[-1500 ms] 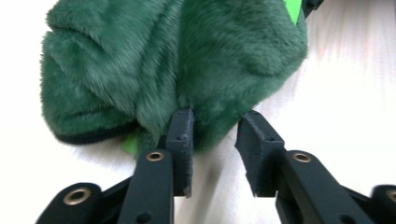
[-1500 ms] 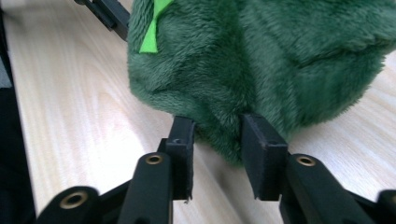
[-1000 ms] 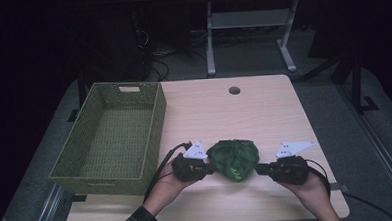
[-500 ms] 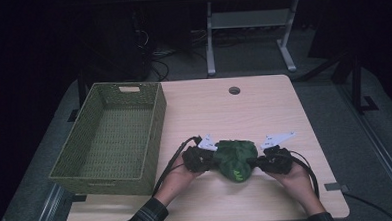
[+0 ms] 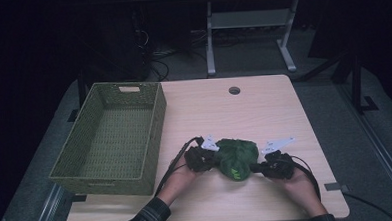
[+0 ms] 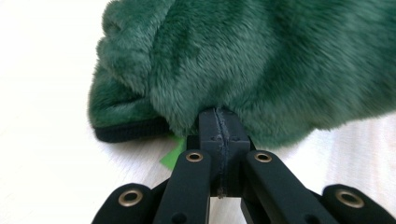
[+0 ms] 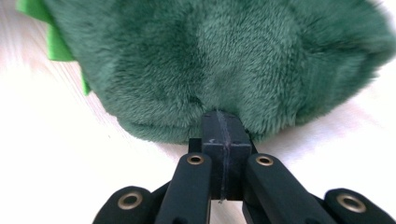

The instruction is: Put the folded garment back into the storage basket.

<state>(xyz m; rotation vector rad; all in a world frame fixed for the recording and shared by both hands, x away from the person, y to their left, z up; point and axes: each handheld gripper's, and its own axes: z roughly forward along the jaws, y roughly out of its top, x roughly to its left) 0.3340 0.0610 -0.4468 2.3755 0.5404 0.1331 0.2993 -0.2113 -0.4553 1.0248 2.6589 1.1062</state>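
Your left hand-held gripper point(image 5: 209, 159) sits at the left edge of the green plush item point(image 5: 236, 158); its jaws are pressed together at the fur, and whether they nip any pile cannot be told. Your right hand-held gripper point(image 5: 259, 167) meets the item's right edge in the same condition, jaws pressed together against the fur. The plush item lies bunched on the worktop point(image 5: 264, 112), near its front edge, between both grippers. A bright green tag point(image 6: 172, 154) shows at its underside. The woven basket point(image 5: 80, 145) stands well apart to the left.
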